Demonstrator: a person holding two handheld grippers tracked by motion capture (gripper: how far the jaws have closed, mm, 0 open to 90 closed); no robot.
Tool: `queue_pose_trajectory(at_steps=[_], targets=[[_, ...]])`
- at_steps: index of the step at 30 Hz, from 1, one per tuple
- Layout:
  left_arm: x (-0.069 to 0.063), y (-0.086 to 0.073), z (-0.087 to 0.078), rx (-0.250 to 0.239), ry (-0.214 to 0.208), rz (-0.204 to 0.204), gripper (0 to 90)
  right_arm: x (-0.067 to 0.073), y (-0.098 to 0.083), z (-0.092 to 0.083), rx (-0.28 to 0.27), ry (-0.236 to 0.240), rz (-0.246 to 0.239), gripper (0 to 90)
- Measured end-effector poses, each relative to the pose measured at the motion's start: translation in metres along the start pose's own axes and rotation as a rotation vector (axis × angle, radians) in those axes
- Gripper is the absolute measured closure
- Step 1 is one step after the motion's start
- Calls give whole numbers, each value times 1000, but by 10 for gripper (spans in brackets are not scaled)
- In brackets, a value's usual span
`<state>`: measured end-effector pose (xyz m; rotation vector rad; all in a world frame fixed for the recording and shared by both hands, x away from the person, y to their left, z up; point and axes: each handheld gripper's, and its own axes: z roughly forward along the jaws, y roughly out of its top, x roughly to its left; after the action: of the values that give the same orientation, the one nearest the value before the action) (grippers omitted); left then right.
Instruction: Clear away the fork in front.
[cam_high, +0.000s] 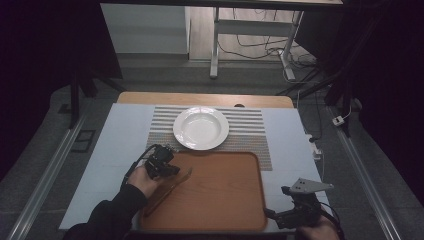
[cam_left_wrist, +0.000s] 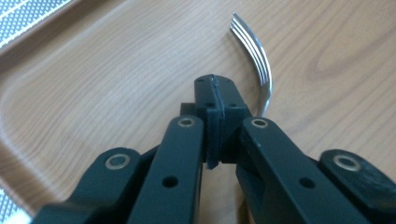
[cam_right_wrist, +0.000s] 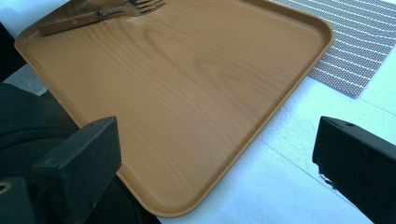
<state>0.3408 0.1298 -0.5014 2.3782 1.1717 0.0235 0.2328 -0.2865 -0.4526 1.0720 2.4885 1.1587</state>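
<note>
The left claw (cam_high: 167, 167) pinches the fork (cam_left_wrist: 254, 56) over the tray (cam_high: 225, 200), the plate (cam_high: 201, 128) sits bare, and the right claw (cam_high: 282, 212) waits spread.

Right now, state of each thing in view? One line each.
left gripper: shut on fork, over the tray
right gripper: open, holding nothing, at the tray's near right corner
fork: held by the handle, tines out over the tray
tray: flat on the table
plate: empty, upright on the striped mat
</note>
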Motion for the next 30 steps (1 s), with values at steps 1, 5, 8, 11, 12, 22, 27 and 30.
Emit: queue_pose_trajectory(at_steps=[1, 5, 8, 11, 12, 22, 27, 30], targets=[[0, 1, 2, 1, 0, 2, 886, 0, 0, 0, 1, 0, 1, 10], [-3, 4, 7, 12, -8, 8, 886, 0, 0, 1, 2, 2, 0, 11], [-18, 7, 10, 17, -63, 47, 886, -1, 0, 1, 4, 2, 1, 11], [-38, 11, 12, 27, -98, 116, 886, -1, 0, 1, 5, 1, 5, 12], [-42, 12, 14, 31, -93, 128, 886, -1, 0, 1, 5, 1, 5, 12], [-53, 12, 14, 23, -118, 166, 886, -1, 0, 1, 4, 4, 5, 12], [-67, 11, 22, 54, -128, 217, 886, -1, 0, 1, 6, 5, 5, 12], [-72, 11, 27, 73, -123, 239, 886, -1, 0, 1, 5, 5, 5, 12]])
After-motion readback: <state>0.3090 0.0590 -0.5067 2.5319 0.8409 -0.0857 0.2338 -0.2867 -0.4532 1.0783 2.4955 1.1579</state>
